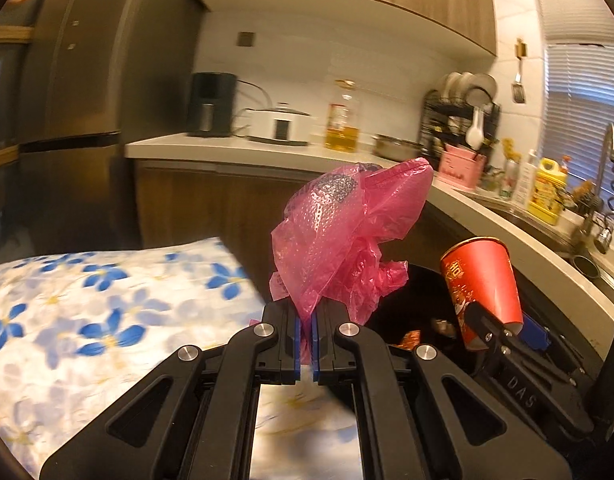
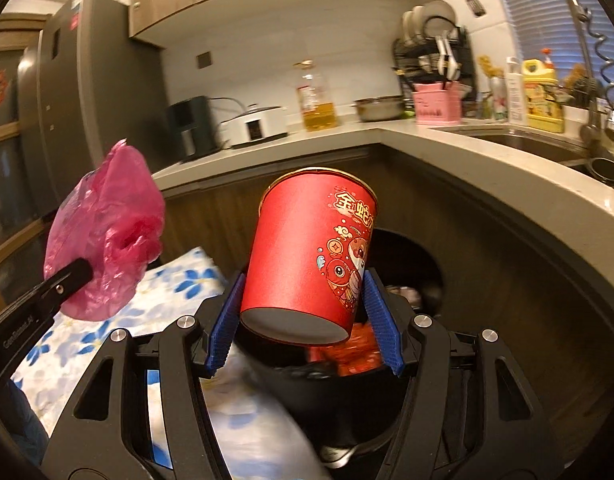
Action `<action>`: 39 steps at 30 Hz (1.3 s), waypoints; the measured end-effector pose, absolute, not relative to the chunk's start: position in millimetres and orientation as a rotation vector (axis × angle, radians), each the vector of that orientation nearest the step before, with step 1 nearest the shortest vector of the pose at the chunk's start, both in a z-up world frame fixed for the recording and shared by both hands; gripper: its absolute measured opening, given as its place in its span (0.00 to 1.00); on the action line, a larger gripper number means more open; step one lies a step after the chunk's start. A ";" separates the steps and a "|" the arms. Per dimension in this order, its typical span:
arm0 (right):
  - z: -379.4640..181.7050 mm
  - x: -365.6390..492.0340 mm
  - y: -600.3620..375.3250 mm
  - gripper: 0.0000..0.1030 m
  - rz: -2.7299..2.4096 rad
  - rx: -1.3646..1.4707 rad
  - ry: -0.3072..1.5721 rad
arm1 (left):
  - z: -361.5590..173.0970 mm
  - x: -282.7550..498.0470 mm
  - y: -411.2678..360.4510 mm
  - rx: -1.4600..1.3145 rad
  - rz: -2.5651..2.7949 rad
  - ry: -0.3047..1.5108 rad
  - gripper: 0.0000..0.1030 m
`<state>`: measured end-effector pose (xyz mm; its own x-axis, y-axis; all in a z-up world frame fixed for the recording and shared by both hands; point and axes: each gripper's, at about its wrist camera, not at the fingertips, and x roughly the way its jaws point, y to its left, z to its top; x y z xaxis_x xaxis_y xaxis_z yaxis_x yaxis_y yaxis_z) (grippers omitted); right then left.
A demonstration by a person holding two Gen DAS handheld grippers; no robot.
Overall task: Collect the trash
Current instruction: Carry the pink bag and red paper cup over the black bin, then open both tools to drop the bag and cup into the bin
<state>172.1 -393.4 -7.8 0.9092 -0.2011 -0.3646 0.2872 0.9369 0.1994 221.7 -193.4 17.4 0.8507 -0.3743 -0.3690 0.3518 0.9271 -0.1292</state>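
Observation:
My left gripper (image 1: 305, 322) is shut on a crumpled pink plastic bag (image 1: 339, 236), which stands up above the fingers. The bag also shows in the right wrist view (image 2: 107, 236). My right gripper (image 2: 303, 312) is shut on a red paper cup (image 2: 311, 248) with gold print, held tilted with its mouth away from the camera. The cup also shows in the left wrist view (image 1: 483, 280). Below both grippers is a black trash bin (image 2: 307, 396) with red and orange wrappers (image 2: 351, 354) inside.
A table with a blue-flowered cloth (image 1: 87, 320) lies to the left. A kitchen counter (image 2: 487, 168) curves behind the bin, carrying an oil bottle (image 2: 317, 100), a white cooker (image 2: 255, 122), a pink caddy (image 2: 437, 106) and a sink (image 2: 523, 146). A grey fridge (image 1: 83, 80) stands at left.

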 end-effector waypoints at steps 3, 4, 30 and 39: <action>-10.9 171.2 -408.8 0.57 -0.277 0.261 0.347 | 13.5 228.9 -216.2 -0.053 -0.425 0.418 0.03; -12.3 172.3 -414.9 0.57 -0.285 0.266 0.349 | 11.6 231.7 -222.5 -0.050 -0.439 0.425 0.03; -36.5 198.4 -448.2 0.69 -0.310 0.284 0.395 | -17.8 257.6 -263.3 -0.027 -0.532 0.479 0.50; -28.8 185.8 -437.0 0.78 -0.334 0.233 0.388 | -16.3 243.5 -239.6 -0.033 -0.425 0.427 0.84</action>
<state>185.8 -437.0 -28.8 0.8725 -0.2727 -0.4054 0.3607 0.9192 0.1582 243.5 -239.6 -16.3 0.8242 -0.4061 -0.3946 0.3924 0.9121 -0.1189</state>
